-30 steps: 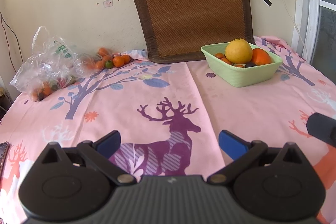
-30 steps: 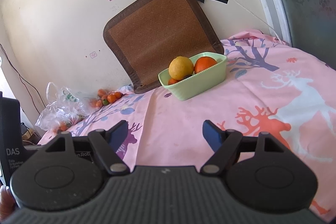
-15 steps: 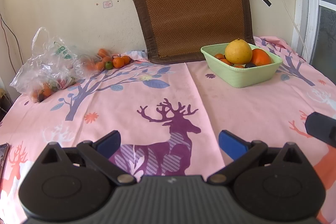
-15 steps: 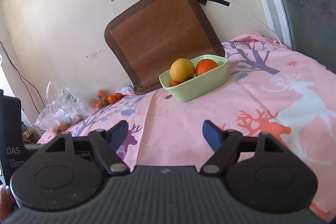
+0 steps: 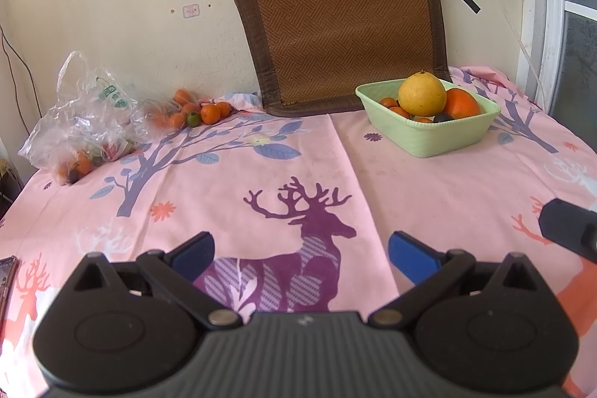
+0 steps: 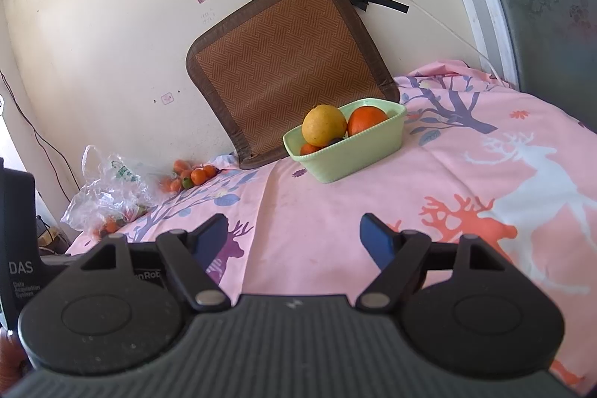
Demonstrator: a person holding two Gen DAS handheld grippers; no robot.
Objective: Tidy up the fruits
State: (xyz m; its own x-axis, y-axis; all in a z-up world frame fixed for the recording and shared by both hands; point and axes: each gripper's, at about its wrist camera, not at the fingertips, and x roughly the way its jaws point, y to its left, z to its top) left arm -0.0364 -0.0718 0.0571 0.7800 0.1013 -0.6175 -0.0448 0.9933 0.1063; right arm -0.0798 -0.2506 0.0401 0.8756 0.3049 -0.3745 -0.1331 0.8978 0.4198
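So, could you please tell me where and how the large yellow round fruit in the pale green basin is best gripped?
Grip the large yellow round fruit across its widest middle, coming from above. It sits highest in the pale green plastic basin, with the big orange fruit apparently against one side and small oranges below, so only its upper half is free. Both grippers are open, probably wide enough.

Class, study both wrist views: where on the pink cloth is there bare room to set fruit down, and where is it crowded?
Bare cloth stretches from the green basket left to the plastic bag, and forward over the purple deer print. Crowded: the back-left corner, with the bag and the loose small oranges beside the woven mat.
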